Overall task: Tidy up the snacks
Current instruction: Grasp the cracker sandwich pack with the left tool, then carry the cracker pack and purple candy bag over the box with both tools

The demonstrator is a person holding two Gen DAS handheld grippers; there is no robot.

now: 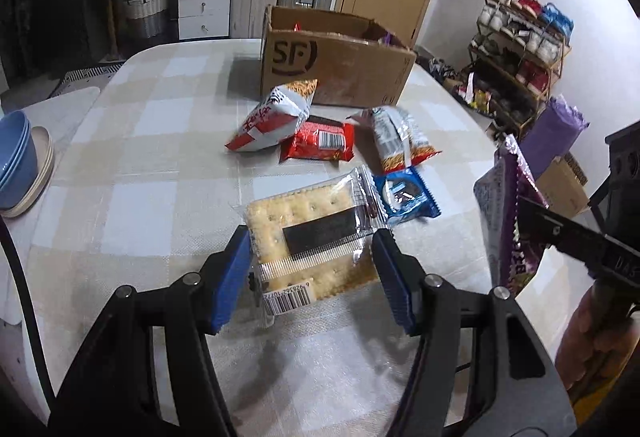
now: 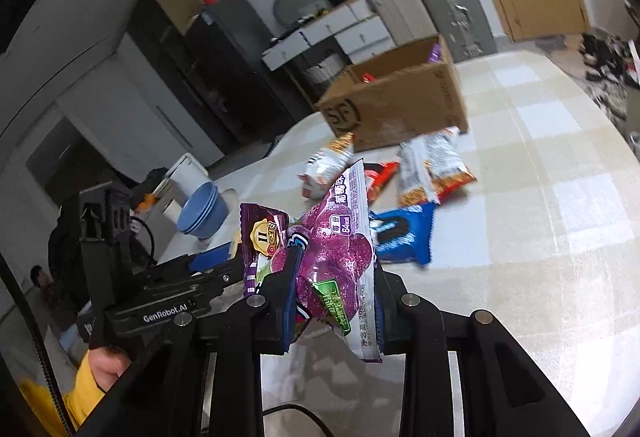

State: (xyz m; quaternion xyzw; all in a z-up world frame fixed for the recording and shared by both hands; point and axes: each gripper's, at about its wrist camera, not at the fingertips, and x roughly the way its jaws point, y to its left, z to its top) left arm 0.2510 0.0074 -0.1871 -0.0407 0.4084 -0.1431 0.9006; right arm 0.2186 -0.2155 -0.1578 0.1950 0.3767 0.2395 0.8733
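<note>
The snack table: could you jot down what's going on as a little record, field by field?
Left claw: blue pads on both sides of a clear-wrapped cracker pack, which looks lifted off the table
Right claw: shut on a purple grape candy bag, held above the table
Box: open SF cardboard box at the far side, some snacks already inside
Loose snacks: blue Oreo pack, red wrapper, two white-and-orange noodle snack bags
Surface: checked tablecloth
Also there: stacked blue bowls
</note>
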